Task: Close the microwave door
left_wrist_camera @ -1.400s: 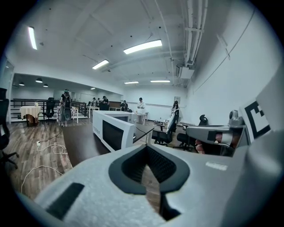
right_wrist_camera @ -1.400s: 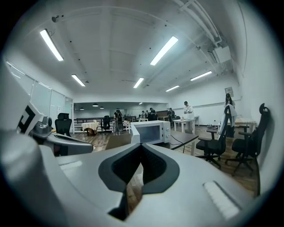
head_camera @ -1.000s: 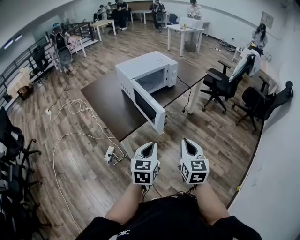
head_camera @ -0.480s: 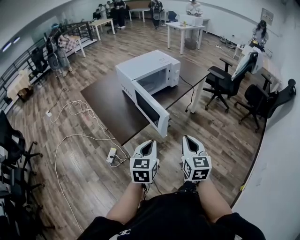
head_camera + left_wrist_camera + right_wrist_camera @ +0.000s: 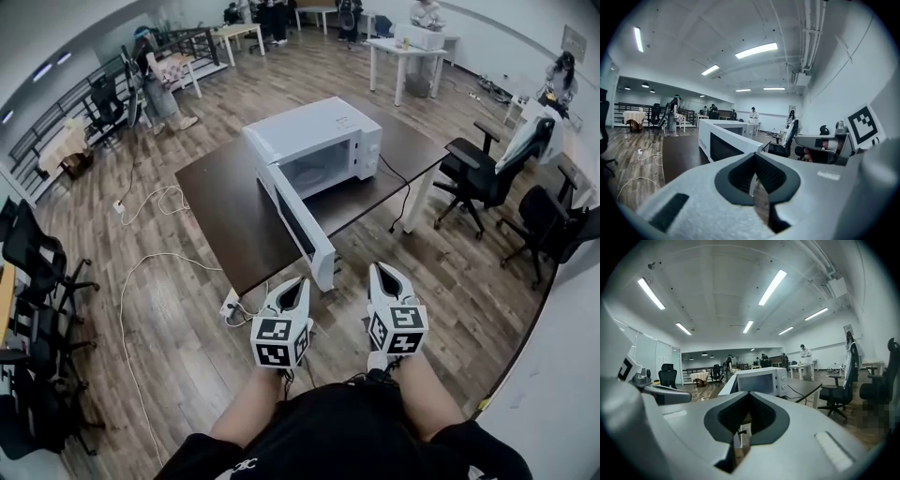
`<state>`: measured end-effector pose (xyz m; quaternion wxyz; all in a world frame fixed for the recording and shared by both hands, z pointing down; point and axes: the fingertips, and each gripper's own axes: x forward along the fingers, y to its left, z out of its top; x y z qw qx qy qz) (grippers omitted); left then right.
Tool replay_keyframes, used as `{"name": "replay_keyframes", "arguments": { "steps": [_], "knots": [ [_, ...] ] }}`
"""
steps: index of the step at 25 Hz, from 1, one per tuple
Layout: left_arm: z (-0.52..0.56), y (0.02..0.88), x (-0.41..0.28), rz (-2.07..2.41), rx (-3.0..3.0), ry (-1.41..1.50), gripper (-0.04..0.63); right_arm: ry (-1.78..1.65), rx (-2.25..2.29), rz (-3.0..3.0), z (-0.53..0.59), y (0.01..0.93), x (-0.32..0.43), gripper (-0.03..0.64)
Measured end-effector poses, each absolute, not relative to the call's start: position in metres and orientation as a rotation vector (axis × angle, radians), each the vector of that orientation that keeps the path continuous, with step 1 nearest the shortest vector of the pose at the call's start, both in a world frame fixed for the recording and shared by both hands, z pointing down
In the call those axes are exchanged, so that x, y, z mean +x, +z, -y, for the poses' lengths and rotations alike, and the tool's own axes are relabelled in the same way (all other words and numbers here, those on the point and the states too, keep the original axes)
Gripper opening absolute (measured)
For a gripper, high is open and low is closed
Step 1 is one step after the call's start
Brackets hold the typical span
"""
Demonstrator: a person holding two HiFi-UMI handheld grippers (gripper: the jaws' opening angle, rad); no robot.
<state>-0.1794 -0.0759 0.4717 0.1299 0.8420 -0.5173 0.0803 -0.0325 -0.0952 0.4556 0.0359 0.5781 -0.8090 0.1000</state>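
Microwave (image 5: 314,141) on worktop (image 5: 220,202), door (image 5: 300,225) hanging wide open over the near edge. Left tongs (image 5: 297,282) and right tongs (image 5: 382,270) both closed, empty, short of the door. Risk of skidding off its smooth face, or of shoving the microwave by pushing hard

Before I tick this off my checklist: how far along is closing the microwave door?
Done: nothing yet. The door of the microwave stands wide open, jutting past the table edge. In hand: the left gripper and right gripper, fingers shut and empty, are held just short of the door, touching nothing. Left: reach the door and swing it shut.
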Motion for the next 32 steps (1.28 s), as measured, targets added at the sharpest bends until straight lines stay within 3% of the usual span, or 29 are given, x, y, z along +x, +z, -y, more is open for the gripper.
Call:
{"name": "replay_keyframes", "arguments": {
  "steps": [5, 17, 32],
  "knots": [
    [0.104, 0.468, -0.157, 1.572, 2.458, 0.229, 0.012, 0.334, 1.639, 2.57, 0.149, 0.456, -0.015, 0.009],
    [0.112, 0.478, -0.143, 1.865, 2.237, 0.184, 0.138, 0.359, 1.114, 2.757, 0.228, 0.475, -0.02, 0.009],
    [0.148, 0.525, -0.144, 1.651, 2.339, 0.418, 0.207, 0.353, 1.012, 2.746, 0.24, 0.493, -0.035, 0.011]
  ]
}}
